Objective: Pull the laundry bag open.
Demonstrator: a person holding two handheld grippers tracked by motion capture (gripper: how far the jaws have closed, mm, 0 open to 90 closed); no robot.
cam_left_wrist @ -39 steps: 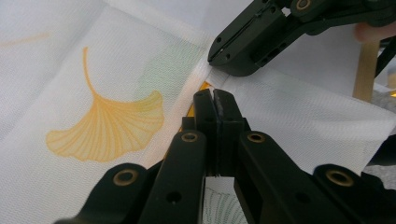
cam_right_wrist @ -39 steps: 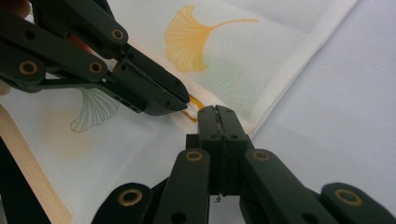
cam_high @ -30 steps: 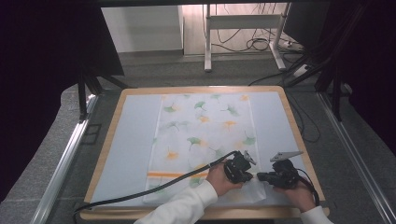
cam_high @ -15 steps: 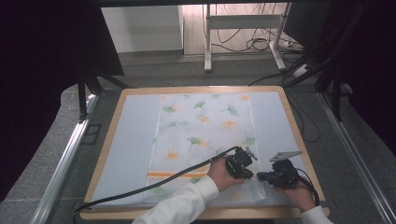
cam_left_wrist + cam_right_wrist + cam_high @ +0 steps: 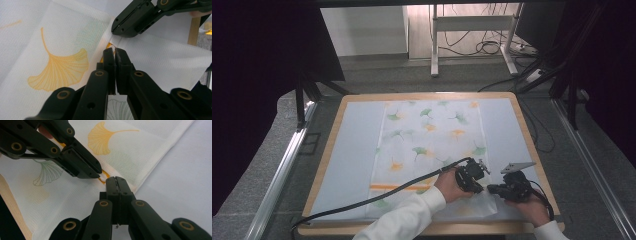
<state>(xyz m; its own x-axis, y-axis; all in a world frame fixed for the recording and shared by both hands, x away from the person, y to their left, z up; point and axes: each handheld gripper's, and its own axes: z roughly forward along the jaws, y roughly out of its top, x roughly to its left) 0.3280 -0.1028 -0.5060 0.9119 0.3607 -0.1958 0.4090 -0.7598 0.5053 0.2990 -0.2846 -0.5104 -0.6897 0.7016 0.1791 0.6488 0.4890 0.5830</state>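
Cloth (image 5: 432, 150) edge pinched between both closed grippers — left gripper (image 5: 115, 53), right gripper (image 5: 116, 181).

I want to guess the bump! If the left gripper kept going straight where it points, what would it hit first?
Probably the right gripper: its shut jaws sit just ahead of the left gripper, over the raised fold of ginkgo-leaf cloth. Depth is unclear.

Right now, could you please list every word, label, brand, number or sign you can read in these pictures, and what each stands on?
None: no readable text anywhere.
The cloth bears only printed ginkgo leaves and an orange stripe, no lettering.
The left gripper and the right gripper, both with jaws closed at the cloth's edge, show bare black parts and brass rivets, no brand or number.
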